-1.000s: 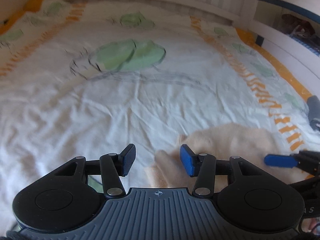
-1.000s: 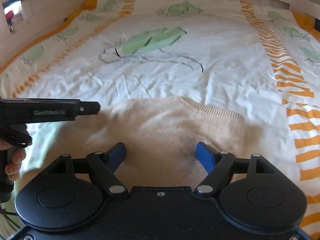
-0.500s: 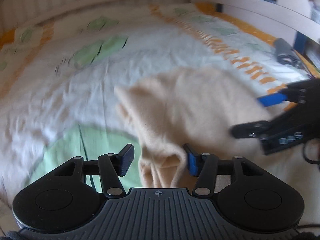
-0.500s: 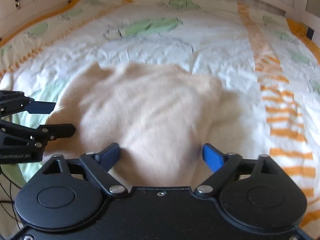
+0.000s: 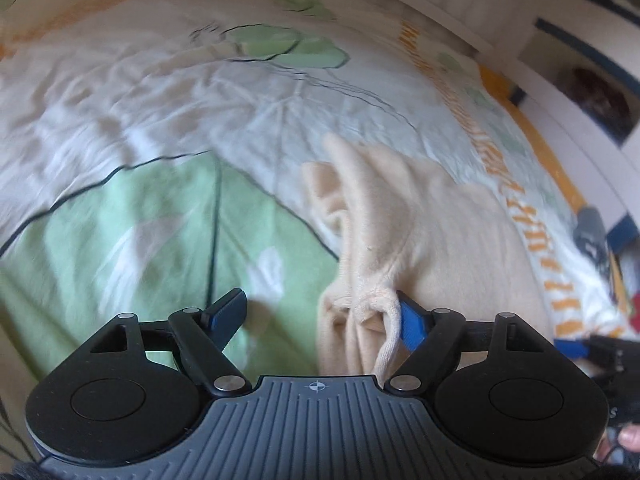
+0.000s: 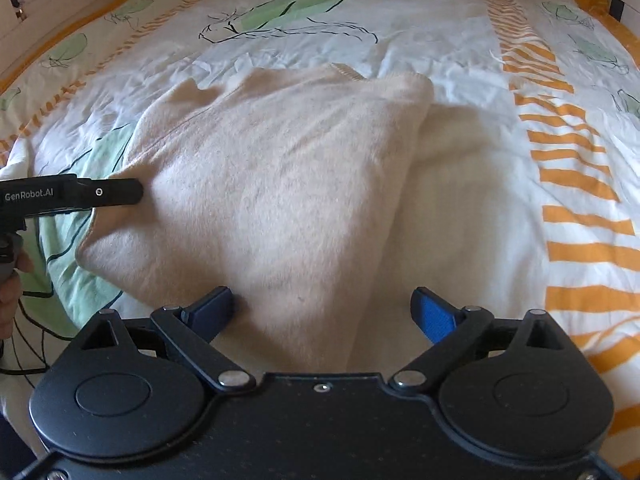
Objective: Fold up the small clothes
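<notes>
A cream knit sweater (image 6: pixel 280 184) lies on the bed, partly folded over itself. In the left wrist view its bunched edge (image 5: pixel 372 264) lies between my left fingers and against the right blue pad (image 5: pixel 412 320). My left gripper (image 5: pixel 320 314) is open, with fabric draped on that pad. My right gripper (image 6: pixel 324 312) is open, its fingers straddling the near part of the sweater. The left gripper also shows in the right wrist view (image 6: pixel 108 194) at the sweater's left edge.
The bed cover (image 6: pixel 440 52) is white with green leaf prints and orange striped bands. White bed rails run along the far side (image 5: pixel 460 36). A grey object (image 5: pixel 592 232) lies at the bed's right edge, beside shelving.
The left gripper has swung from the open bed onto the sweater's left edge, and the fabric is bunched up between its fingers. The sweater has been folded over and shifted under the right gripper.
</notes>
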Available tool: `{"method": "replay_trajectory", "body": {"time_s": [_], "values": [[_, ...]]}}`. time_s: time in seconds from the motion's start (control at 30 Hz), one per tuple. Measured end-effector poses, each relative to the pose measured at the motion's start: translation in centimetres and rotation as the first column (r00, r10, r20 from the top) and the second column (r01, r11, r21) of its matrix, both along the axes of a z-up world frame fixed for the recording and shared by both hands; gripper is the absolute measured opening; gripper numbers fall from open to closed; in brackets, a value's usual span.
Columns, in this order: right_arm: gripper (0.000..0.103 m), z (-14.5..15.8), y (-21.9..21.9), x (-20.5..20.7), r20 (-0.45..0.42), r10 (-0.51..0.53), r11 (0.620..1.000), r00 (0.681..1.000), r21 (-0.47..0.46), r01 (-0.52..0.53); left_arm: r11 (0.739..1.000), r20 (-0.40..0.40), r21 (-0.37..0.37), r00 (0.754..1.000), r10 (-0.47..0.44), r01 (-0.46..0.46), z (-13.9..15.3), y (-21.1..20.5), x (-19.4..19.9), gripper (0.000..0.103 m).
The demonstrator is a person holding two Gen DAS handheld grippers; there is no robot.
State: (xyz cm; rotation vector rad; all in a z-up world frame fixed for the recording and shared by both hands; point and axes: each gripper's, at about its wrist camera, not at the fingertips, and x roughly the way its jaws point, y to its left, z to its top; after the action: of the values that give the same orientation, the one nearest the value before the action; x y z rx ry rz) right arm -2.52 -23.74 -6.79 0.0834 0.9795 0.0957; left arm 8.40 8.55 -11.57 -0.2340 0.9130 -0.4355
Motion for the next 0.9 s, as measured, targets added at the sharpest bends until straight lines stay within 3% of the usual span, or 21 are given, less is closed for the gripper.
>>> {"method": "replay_trajectory", "body": {"time_s": [0.07,0.17,0.3,0.4,0.5,0.57,0.73,0.9], "values": [[0.096,0.8,-0.1,-0.4,0.035,-0.012,1.0,0.999,-0.005,0.012,1.0,-0.001,0.001,1.0,0.01,-0.01,0.0,0.2,0.1,0.077],[0.096,2.6,-0.7,-1.0,0.159,-0.038,0.999,0.987,-0.01,0.04,1.0,-0.006,-0.005,1.0,0.025,-0.025,0.1,0.2,0.0,0.077],[0.096,3.7,-1.1,0.9,0.269,-0.072,0.997,0.96,-0.012,0.078,0.999,-0.019,-0.019,0.999,0.04,-0.041,-0.1,0.3,0.1,0.078],[0.096,2.6,-1.4,4.1,0.259,-0.105,0.993,0.96,-0.033,0.117,0.999,-0.02,-0.021,0.999,0.043,-0.043,0.0,0.3,0.0,0.078],[0.097,0.3,-2.2,6.5,0.187,-0.169,0.981,0.968,-0.06,0.183,0.999,-0.024,-0.026,0.999,0.047,-0.048,-0.1,0.3,0.1,0.078],[0.102,-0.6,-3.0,6.8,0.161,-0.211,0.976,0.964,-0.011,0.216,0.998,-0.022,-0.023,0.998,0.051,-0.051,-0.1,0.2,0.1,0.078],[0.102,1.5,-3.6,4.8,0.201,-0.238,0.971,0.95,0.049,0.233,0.998,0.02,0.034,0.999,0.043,-0.044,0.8,-0.7,-0.6,0.078],[0.103,4.4,-3.8,1.7,0.291,-0.257,0.965,0.921,0.135,0.227,0.99,0.138,0.13,0.99,0.044,-0.062,3.9,-2.3,-2.2,0.077]]}}
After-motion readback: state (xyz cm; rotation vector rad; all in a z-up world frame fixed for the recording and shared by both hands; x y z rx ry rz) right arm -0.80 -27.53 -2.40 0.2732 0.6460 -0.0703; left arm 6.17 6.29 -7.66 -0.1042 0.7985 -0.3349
